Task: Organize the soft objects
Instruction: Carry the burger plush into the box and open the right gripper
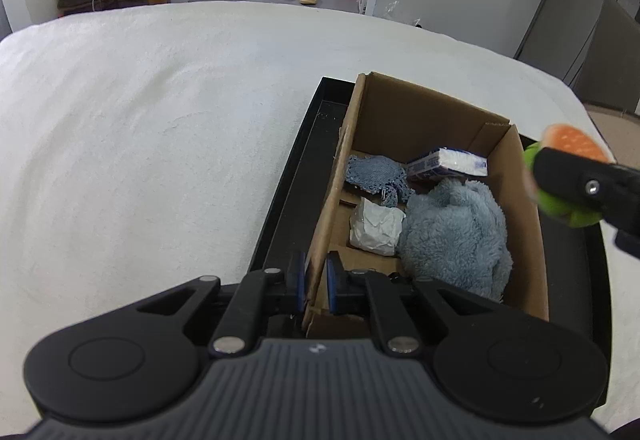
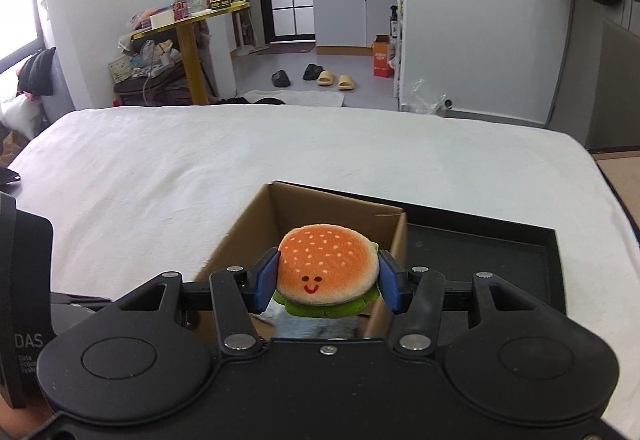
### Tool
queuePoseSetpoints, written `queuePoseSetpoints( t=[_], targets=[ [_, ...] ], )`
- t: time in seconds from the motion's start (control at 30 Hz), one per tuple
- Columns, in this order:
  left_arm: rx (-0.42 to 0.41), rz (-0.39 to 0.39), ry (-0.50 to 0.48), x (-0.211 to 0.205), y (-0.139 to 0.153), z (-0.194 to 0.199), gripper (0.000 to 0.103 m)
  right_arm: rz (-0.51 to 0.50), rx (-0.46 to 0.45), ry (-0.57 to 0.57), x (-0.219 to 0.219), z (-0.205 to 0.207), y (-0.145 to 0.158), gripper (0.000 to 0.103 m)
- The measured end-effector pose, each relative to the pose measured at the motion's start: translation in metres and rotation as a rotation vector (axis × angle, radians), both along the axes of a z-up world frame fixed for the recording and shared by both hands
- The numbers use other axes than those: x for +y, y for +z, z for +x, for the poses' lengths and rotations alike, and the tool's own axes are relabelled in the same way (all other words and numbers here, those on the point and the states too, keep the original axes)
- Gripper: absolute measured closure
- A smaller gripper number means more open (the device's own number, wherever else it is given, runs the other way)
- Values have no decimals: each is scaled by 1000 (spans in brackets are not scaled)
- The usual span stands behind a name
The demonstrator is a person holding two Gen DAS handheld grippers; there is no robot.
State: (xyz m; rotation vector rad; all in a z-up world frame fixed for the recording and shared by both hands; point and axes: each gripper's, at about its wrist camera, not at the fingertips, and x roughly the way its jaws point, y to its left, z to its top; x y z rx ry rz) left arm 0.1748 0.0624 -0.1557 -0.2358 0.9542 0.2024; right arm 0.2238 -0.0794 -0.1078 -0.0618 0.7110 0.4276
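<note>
Right hand-held gripper (image 2: 327, 282) clenches a plush burger (image 2: 328, 272) just above the cardboard box (image 1: 420, 120), whose near wall the left hand-held gripper (image 1: 316, 282) pinches — released off-centre, the burger may bounce off the rim onto the bed (image 1: 140, 120)

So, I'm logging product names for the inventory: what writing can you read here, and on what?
"DAS": black device housing at the left edge; the smaller lines beneath are cut off.
Tissue pack in the cardboard box: print too blurred.
Orange carton on the floor: unreadable.
</note>
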Motion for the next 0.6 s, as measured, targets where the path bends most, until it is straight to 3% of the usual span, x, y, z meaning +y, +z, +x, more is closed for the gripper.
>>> queuePoseSetpoints(
  t=[0.4, 0.53, 0.6],
  targets=[
    [-20, -51, 0, 8, 0, -2, 93, 50, 66, 21, 27, 7, -10, 51],
    [-23, -57, -2, 12, -2, -1, 93, 108, 91, 23, 28, 9, -12, 36],
    [-22, -64, 0, 13, -2, -1, 93, 108, 94, 3, 24, 9, -14, 36]
  ],
)
